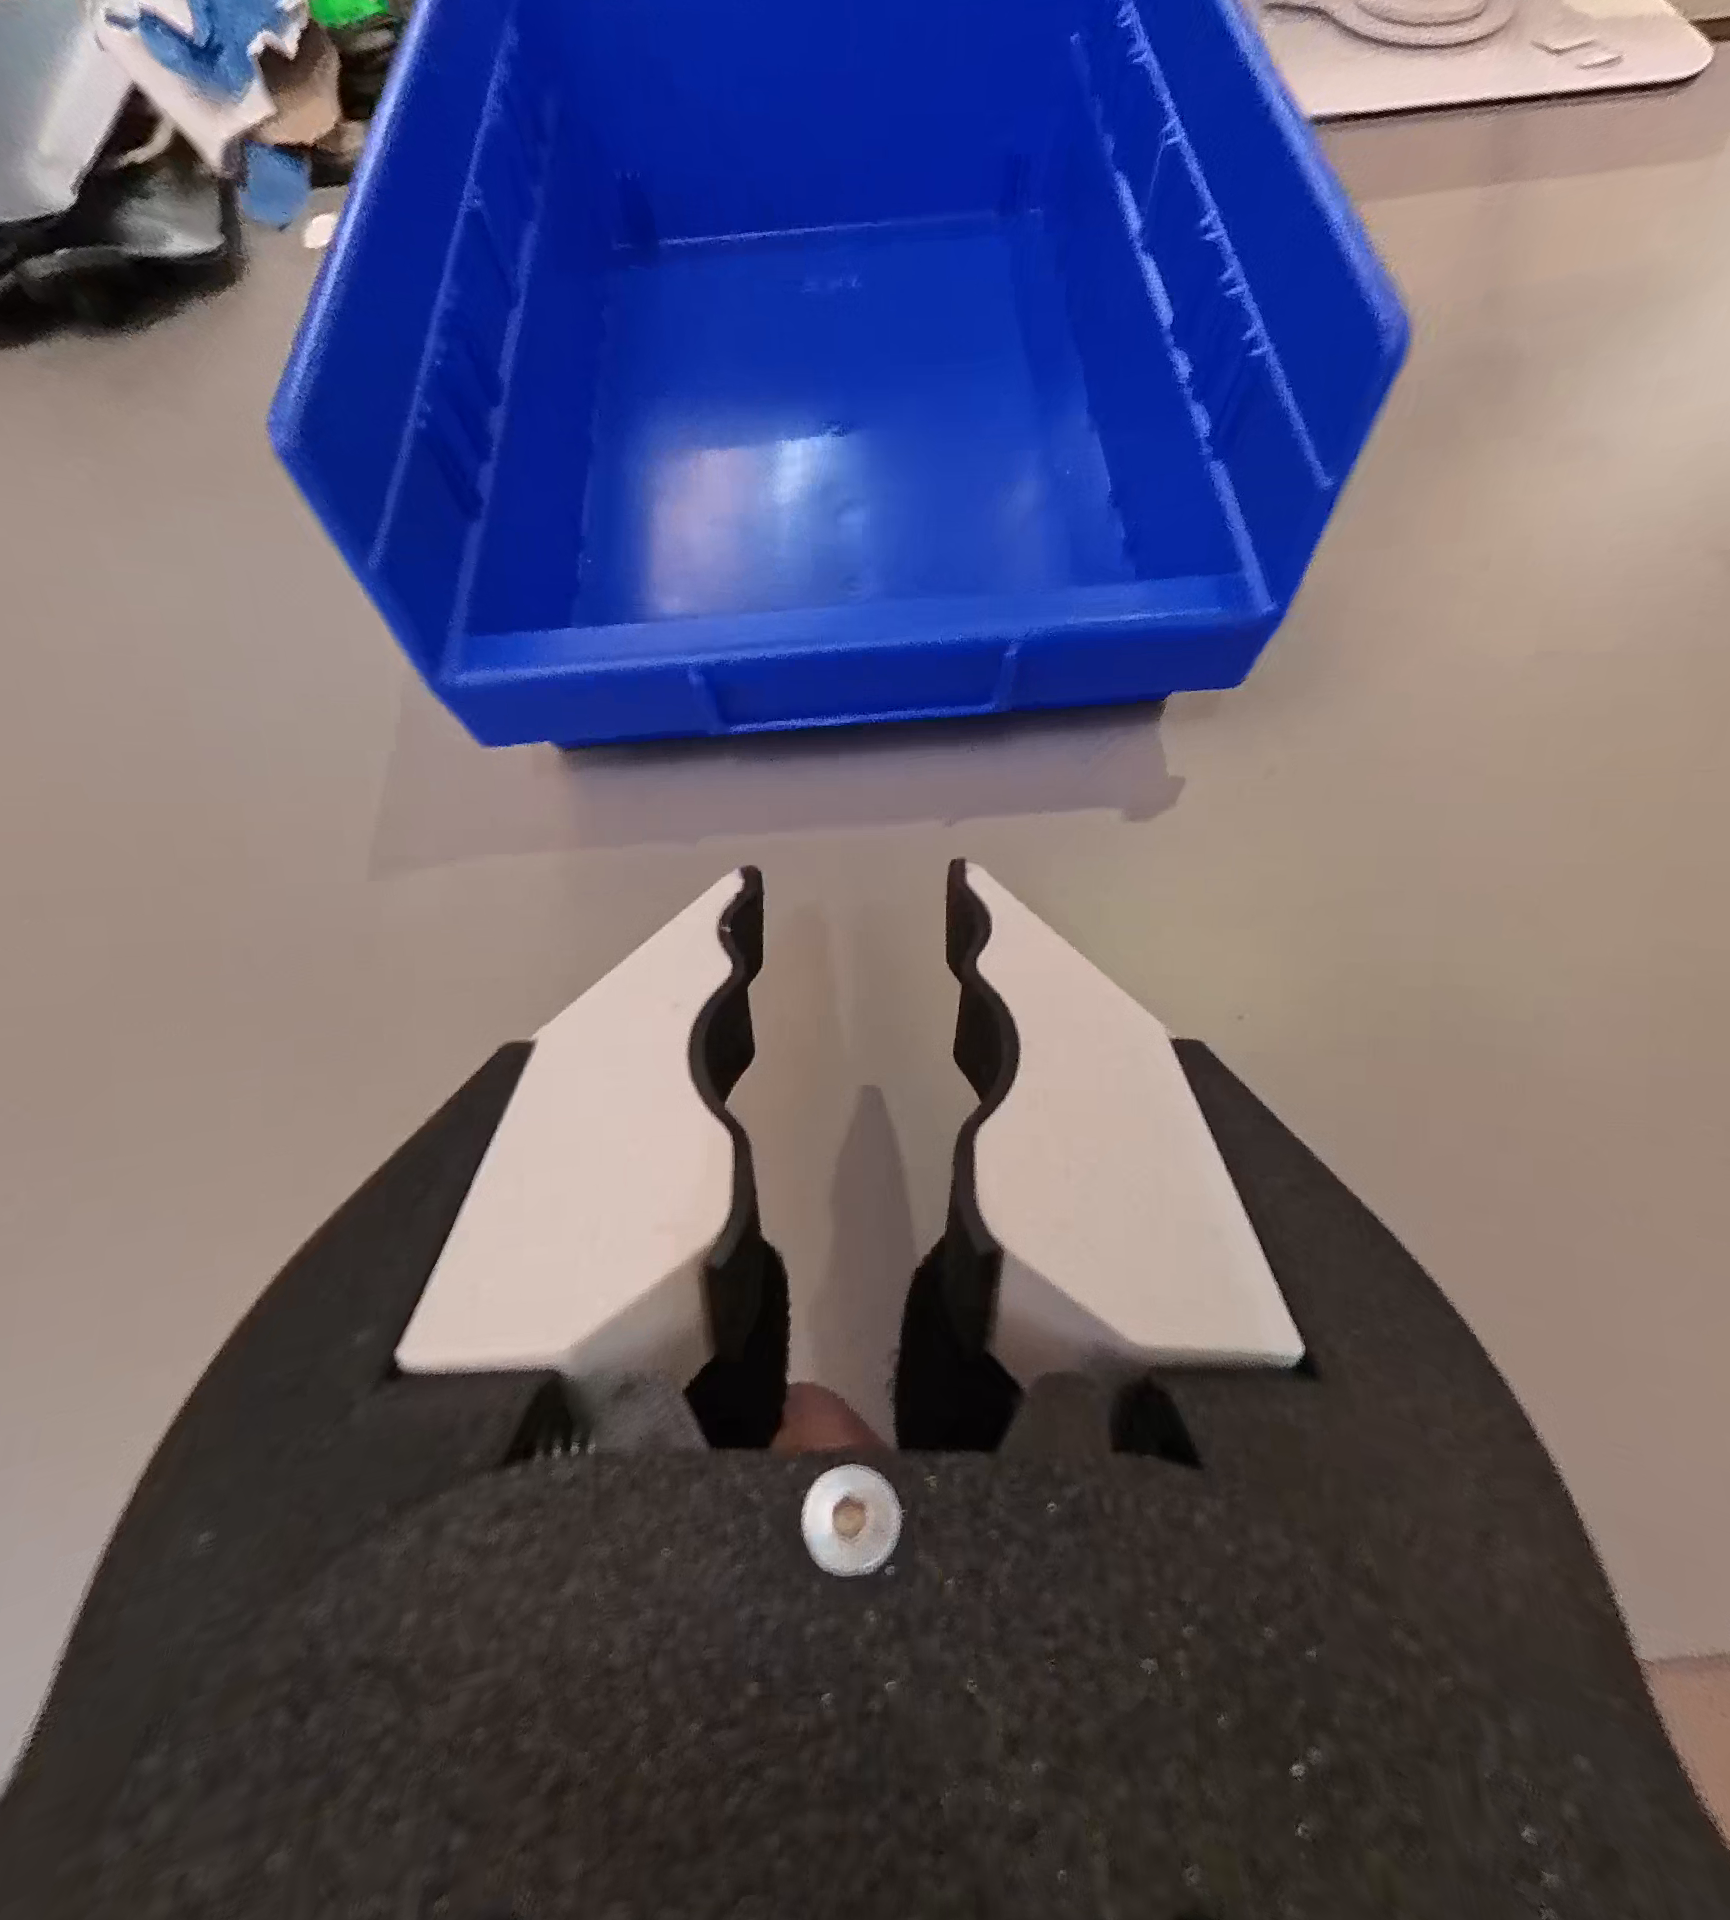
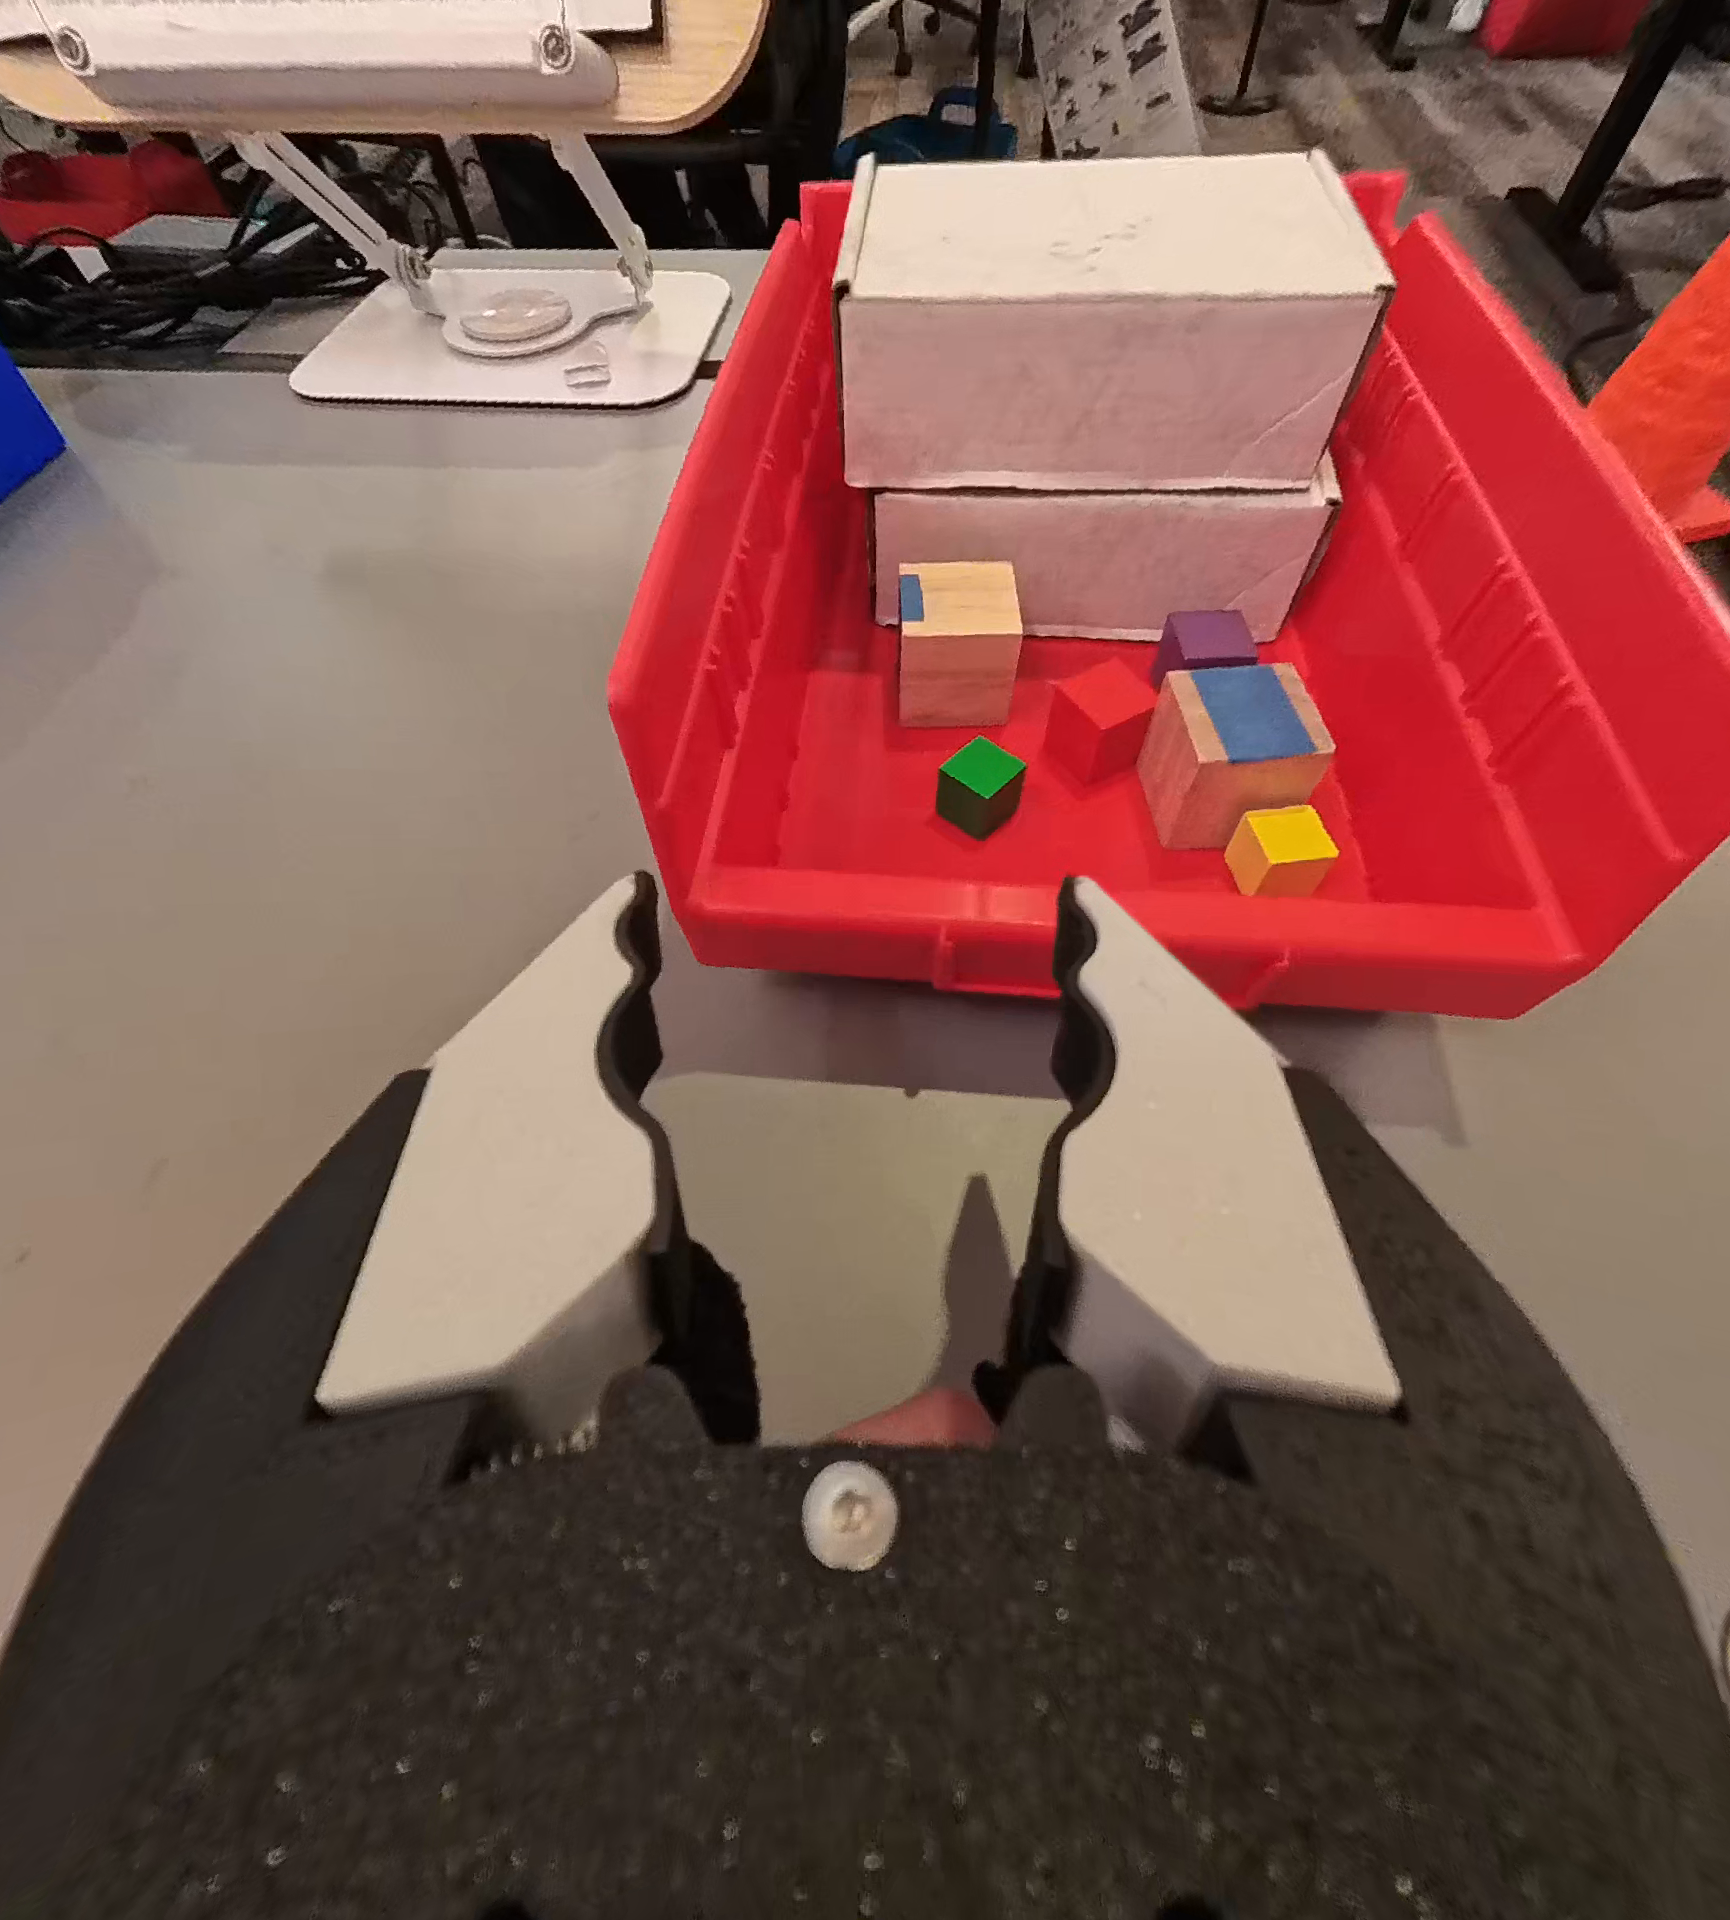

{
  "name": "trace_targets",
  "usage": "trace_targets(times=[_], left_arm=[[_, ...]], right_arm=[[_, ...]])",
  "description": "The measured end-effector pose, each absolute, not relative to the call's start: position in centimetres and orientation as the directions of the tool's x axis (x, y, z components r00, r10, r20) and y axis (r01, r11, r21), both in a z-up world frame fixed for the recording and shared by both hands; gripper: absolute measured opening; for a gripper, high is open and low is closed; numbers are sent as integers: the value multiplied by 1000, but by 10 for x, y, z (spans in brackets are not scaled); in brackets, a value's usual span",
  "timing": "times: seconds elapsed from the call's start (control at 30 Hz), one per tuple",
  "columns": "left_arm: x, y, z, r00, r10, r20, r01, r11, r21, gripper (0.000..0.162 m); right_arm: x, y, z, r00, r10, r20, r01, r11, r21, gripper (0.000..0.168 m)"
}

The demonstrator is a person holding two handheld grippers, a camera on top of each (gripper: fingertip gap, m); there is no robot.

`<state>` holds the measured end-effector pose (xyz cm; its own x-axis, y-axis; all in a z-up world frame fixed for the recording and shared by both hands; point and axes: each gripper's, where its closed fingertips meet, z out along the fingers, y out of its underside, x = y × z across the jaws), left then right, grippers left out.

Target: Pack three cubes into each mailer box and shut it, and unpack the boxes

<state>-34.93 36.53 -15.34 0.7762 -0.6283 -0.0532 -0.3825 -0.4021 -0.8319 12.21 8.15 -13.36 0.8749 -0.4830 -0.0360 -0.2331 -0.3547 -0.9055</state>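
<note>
Smooth grey counter (image 1: pixel 165 831) with a dull sheen carries two ribbed plastic bins. Before the left hand-held gripper (image 1: pixel 856 883) sits the blue bin (image 1: pixel 528 468), glossy inside, its side walls flaring upward and its low front lip facing the gripper. That gripper's pale wedge fingers (image 1: pixel 632 1122), lined with wavy black pads, stand a narrow gap apart and hold nothing. Crumpled black and blue scraps (image 1: pixel 113 156) lie at the far left.

The right hand-held gripper (image 2: pixel 856 904) hovers just short of the red bin (image 2: pixel 715 644), its fingers spread wider and likewise empty; its grainy black body fills the lower frame. At the back of the red bin two white cardboard mailer boxes (image 2: pixel 1100 343) are stacked, both shut, their surfaces scuffed and creased. In front of them on the bin floor lie the cubes: two larger bare-wood ones with blue patches (image 2: pixel 960 655) (image 2: pixel 1225 769), a red cube (image 2: pixel 1095 722), a purple cube (image 2: pixel 1204 644) against the lower box, a small green cube (image 2: pixel 980 784) and a yellow cube (image 2: pixel 1282 852) touching the right-hand wooden one. A white stand (image 2: pixel 508 332) rests on the counter beyond, and an orange cone (image 2: pixel 1713 343) stands on the floor to the right.
</note>
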Motion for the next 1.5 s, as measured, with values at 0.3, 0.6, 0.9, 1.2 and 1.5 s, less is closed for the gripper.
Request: trace_targets(times=[0.3,0.6,0.9,1.2,1.5], left_arm=[[-196,277,-113,541,-815,-205,-370,-12,-929,63],[43,130,-147,260,-962,79,-431,-189,-882,72],[136,155,-164,391,-915,95,-426,-272,-863,29],[80,165,-162,500,-863,72,-385,-296,-874,1],[-4,210,-139,612,-790,-46,-342,-212,-915,0]], right_arm=[[138,72,-129,847,-531,-4,-223,-350,-910,72],[177,44,-125,784,-620,-3,-246,-307,-919,69],[212,5,-124,687,-720,-103,-333,-186,-924,62],[195,23,-167,705,-701,-108,-454,-330,-828,40],[146,70,-147,718,-696,-18,-389,-379,-840,3]])
